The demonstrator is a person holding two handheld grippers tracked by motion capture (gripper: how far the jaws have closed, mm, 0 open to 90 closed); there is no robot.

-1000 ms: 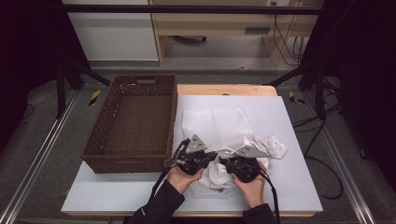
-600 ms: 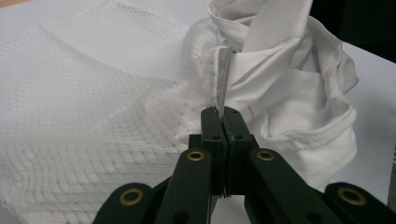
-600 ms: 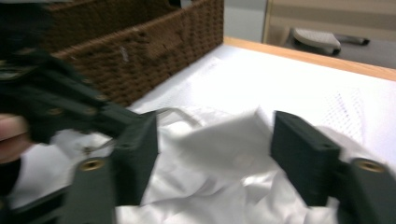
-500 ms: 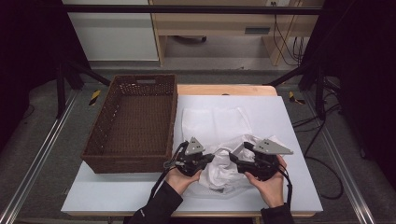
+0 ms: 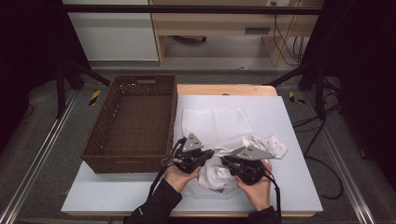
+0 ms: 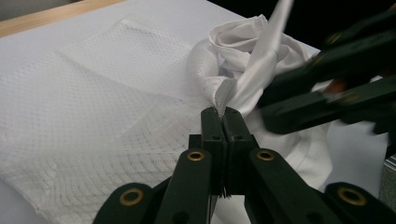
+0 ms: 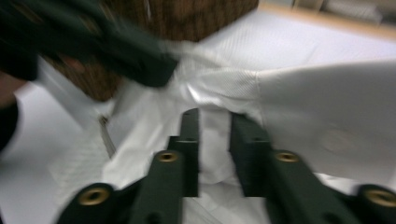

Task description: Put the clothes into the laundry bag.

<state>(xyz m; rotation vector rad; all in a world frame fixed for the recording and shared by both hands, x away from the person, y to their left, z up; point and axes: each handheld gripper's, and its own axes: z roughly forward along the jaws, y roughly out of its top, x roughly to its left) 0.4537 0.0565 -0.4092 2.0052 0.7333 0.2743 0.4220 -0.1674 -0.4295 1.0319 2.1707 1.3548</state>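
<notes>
Left tongs [image 6: 222, 122] pinched tight on white mesh garment [image 6: 112, 107].

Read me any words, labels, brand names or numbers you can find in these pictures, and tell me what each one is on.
No readable text anywhere.
White garment: no print or label legible.
Brown wicker basket: unmarked.
Left gripper and right gripper: no markings legible.
Yellow-black markers on the floor: stripes, no words.

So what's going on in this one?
A person works a white mesh garment on the table with two handheld grippers, beside a brown wicker basket. The left gripper is shut on a bunched fold of the cloth. The right gripper has just been closing, with cloth between its jaws, though its view is blurred.
</notes>
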